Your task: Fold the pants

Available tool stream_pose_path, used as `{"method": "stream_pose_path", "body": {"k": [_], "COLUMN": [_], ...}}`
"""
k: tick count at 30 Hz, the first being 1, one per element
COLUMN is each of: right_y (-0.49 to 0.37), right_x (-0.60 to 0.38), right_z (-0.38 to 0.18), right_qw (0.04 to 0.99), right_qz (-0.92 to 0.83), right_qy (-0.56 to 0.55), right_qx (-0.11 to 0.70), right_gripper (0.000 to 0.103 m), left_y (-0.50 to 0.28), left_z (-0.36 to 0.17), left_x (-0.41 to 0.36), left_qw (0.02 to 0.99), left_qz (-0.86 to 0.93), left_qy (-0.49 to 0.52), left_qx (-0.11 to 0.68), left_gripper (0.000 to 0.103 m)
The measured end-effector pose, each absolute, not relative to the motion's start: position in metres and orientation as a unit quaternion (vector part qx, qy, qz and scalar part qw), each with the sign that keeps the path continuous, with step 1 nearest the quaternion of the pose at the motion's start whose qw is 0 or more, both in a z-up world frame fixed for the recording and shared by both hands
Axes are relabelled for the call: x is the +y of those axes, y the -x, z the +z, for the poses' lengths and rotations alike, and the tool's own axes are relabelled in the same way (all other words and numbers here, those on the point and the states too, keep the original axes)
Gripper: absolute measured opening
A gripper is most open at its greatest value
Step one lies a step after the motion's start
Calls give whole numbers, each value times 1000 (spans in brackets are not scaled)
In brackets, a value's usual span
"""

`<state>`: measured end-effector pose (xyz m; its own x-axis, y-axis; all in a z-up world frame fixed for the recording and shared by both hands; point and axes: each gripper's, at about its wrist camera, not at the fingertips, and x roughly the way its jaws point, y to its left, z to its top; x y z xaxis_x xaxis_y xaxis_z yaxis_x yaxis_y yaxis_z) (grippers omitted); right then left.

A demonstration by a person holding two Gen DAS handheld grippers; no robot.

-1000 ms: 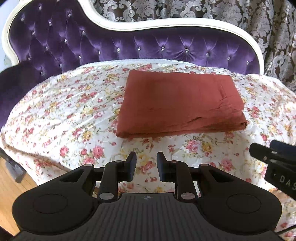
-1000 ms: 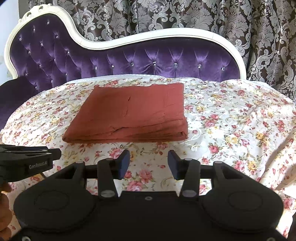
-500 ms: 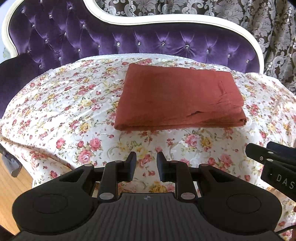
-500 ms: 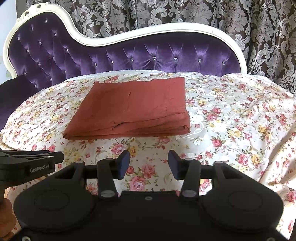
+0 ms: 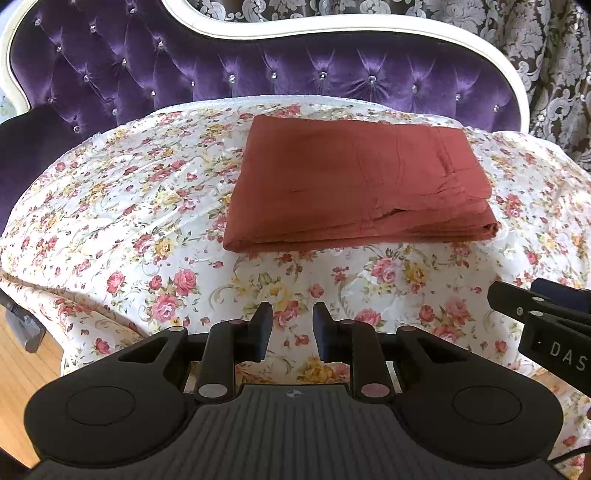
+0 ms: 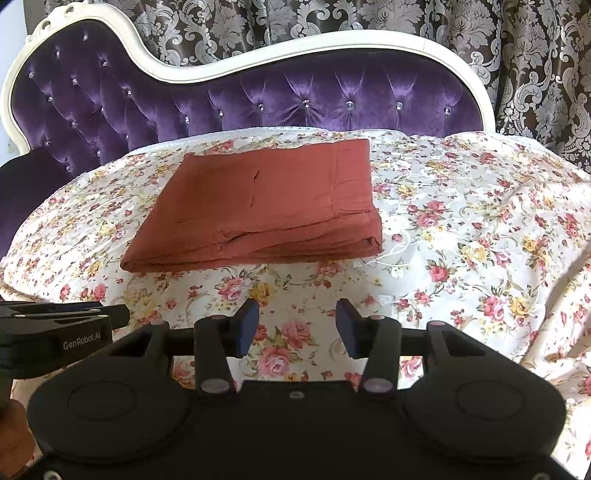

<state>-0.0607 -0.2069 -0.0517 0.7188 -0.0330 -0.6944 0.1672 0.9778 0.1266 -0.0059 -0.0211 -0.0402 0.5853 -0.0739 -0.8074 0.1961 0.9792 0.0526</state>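
The rust-red pants (image 5: 354, 184) (image 6: 262, 206) lie folded in a flat rectangle on the flowered bedspread (image 5: 129, 221) (image 6: 480, 229), with layered edges facing me. My left gripper (image 5: 290, 330) hovers over the spread in front of the pants, well short of them, open with a narrow gap and nothing between the fingers. My right gripper (image 6: 295, 326) hangs likewise in front of the pants, open wider and holding nothing. Each gripper shows at the side of the other's view: the right one at the right edge (image 5: 543, 317), the left one at the left edge (image 6: 62, 328).
A purple tufted sofa back (image 5: 258, 74) (image 6: 295, 99) with a white curved frame rises behind the spread. Patterned dark curtains (image 6: 332, 18) hang behind it. Wooden floor (image 5: 18, 369) shows at the lower left, past the spread's hanging edge.
Both views have drifted slightly, so the pants sit a little lower in the frames. The pants have not moved on the spread, and both grippers keep the same gap.
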Motion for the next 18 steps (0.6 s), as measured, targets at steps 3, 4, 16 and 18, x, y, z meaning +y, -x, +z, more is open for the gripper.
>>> {"method": "stream_pose_path", "body": {"k": [3,4,16,18], "right_y": [59,58,53,52], "right_x": [-208,-208,-210,-211], "right_z": [-53,-53,-55,-56], "right_qw": [922,922,919,918], "right_qz": [-54,-53,-54,-56], "right_qy": [-92,-93,-97,-97], "right_qx": [373,373,377,380], "right_gripper": [55,55,55,55], "left_y": [5,4,0,0], "left_z": [-41,-42,-45,-45], "left_x": [-21,-21,-22,-22], "left_qw": [886,886,883,883], "left_qz": [-76,-77,-79,-79], "left_qy": [-70,-70,-74,-74], "left_qx": [451,452,457,457], "left_gripper": [24,24,24,24]}}
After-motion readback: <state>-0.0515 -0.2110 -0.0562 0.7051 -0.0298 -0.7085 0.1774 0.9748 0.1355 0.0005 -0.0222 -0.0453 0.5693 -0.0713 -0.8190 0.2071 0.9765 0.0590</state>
